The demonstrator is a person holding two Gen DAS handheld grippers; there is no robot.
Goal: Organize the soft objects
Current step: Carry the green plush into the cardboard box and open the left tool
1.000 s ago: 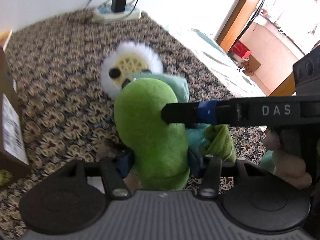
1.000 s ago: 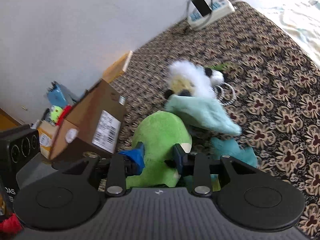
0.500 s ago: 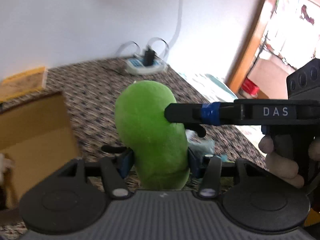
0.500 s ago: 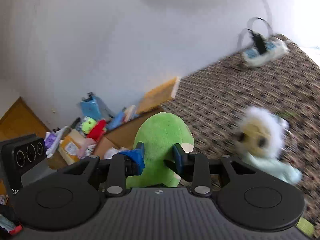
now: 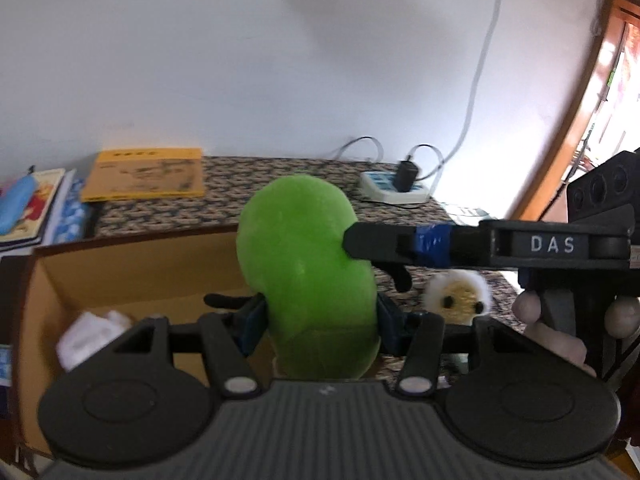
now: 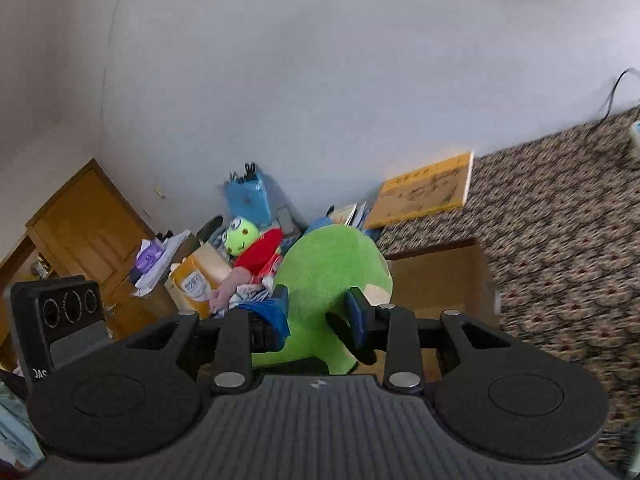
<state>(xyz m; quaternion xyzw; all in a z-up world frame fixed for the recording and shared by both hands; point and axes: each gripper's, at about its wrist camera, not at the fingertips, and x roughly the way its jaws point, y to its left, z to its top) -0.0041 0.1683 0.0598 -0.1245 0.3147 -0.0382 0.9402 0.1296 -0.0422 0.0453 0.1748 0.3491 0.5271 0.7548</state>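
Observation:
A big green plush toy (image 5: 308,276) is held in the air by both grippers. My left gripper (image 5: 318,320) is shut on its lower part. My right gripper (image 6: 318,312) is shut on the same green plush (image 6: 332,272), and its finger comes in from the right in the left wrist view (image 5: 384,242). An open cardboard box (image 5: 132,268) lies just behind and below the plush, with something white (image 5: 90,336) inside. A white fluffy toy with a yellow face (image 5: 460,294) lies on the patterned cover to the right.
A yellow book (image 5: 144,174) and a power strip with charger (image 5: 396,186) lie by the wall. A pile of toys and boxes (image 6: 240,252) stands at the left beside a wooden door (image 6: 80,232). The box also shows in the right wrist view (image 6: 444,276).
Both grippers lifted the green plush off the cover and carried it left toward the cardboard box. The fluffy toy and teal cloth stayed behind on the cover.

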